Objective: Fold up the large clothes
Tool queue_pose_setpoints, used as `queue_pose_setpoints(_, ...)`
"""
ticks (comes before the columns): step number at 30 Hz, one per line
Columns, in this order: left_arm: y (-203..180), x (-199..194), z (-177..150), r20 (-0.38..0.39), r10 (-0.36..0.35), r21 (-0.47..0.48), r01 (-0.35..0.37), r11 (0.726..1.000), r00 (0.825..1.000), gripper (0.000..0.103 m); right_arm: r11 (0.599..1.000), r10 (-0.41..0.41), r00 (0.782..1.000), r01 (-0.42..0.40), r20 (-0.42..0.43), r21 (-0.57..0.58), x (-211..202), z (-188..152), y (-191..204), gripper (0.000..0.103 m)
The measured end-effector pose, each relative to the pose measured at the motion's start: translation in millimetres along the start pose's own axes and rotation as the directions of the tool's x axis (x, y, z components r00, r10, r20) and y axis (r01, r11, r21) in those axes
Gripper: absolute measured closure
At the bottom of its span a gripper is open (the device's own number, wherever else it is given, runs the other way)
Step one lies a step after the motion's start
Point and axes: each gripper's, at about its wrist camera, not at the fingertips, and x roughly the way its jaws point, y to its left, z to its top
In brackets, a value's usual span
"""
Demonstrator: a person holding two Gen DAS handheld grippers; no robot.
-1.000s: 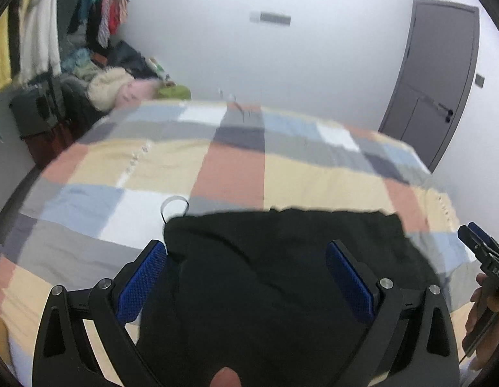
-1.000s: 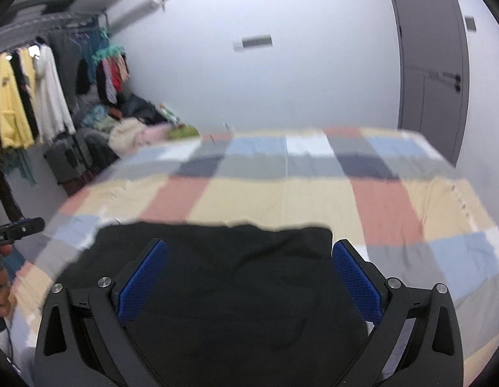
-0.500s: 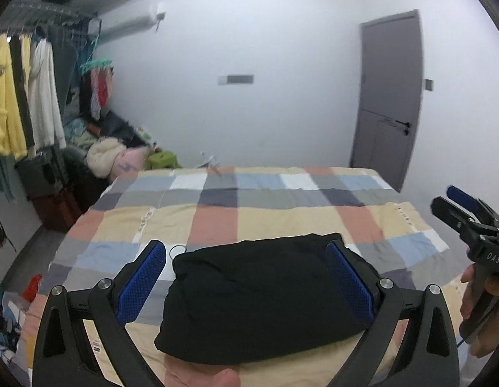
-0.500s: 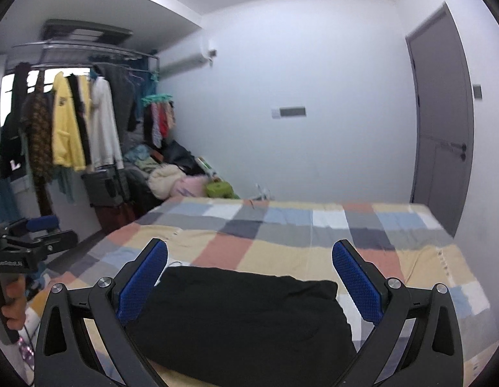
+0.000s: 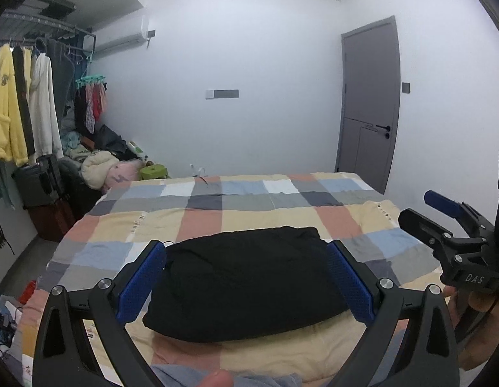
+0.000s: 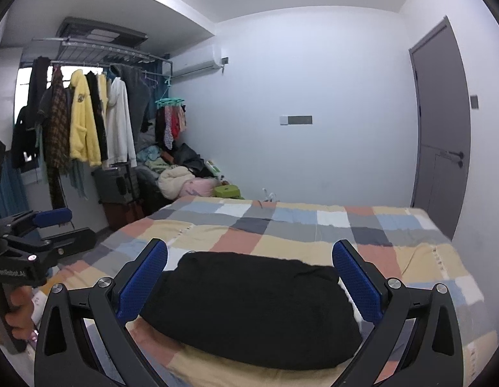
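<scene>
— Black garment (image 5: 246, 283): where does it lie?
— Folded into a rounded bundle on the checked bed (image 5: 265, 213), near its front edge, long axis running left to right across the bed.
— And the grippers?
— Left gripper (image 5: 246, 277) and right gripper (image 6: 249, 280) hover above it, both spread wide, holding nothing.

both cams sit at the near end of the bed (image 5: 269, 216), up high, facing the far wall. both see the black clothes (image 6: 249, 309) close.
</scene>
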Motion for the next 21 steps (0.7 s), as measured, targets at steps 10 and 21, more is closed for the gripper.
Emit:
queue_pose_setpoints(10, 2.8, -10.9, -34.8, -0.038, -0.043, -0.05, 0.042, 0.998, 0.998, 0.003, 0.999, -0.046, 0.998, 0.046, -0.035, -0.002, -23.3, -40.7, 24.4, 0.0)
queue_pose_setpoints(21, 19.3, -4.2, -73.0, -0.1, -0.035, -0.107, 0.024, 0.994, 0.994, 0.003, 0.998, -0.05, 0.995, 0.053, -0.086, 0.032, -32.7, -73.2, 31.2, 0.0)
